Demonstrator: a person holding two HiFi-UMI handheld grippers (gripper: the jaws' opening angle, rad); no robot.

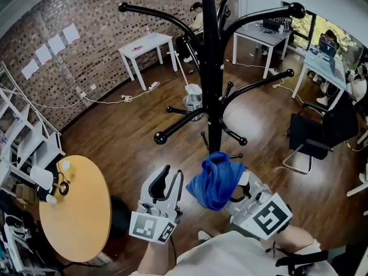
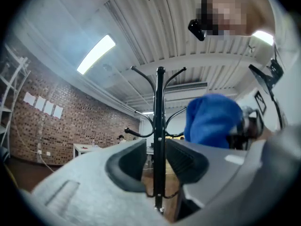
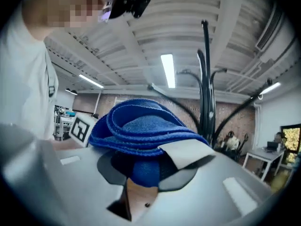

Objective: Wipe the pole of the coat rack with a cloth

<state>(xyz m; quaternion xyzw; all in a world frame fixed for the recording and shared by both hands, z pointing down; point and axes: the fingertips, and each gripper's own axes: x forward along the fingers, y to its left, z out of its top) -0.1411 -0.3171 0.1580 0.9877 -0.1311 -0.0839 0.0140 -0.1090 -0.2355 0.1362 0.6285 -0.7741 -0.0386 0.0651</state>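
— What fills the room?

— A brick wall (image 1: 86, 68) at the back and a wood floor (image 1: 132, 131). A black coat rack (image 1: 210, 50) stands upright in the middle, its hooked arms spreading out from the pole (image 1: 214, 125).

— And around it?

— A round yellow table (image 1: 77, 211) sits at the lower left, well apart from the rack. A white table (image 1: 146, 43) stands near the wall, and a black chair (image 1: 322, 134) is off to the right.

— Where is the cloth?

— The blue cloth (image 1: 217, 178) hangs bunched low on the pole, at its near side. It overlaps the pole's lower part in the head view, but whether it touches cannot be told. In the right gripper view the pole rises just beyond its folds.

— Who holds it?

— The right gripper (image 1: 238, 186) does. Its jaws are clamped on the cloth, which spills up over them.

— And the other one?

— The left gripper (image 1: 173, 176) hovers just left of the cloth, near the pole. Its jaws stand apart with nothing gripped. In the left gripper view the pole shows through the gap, farther off.
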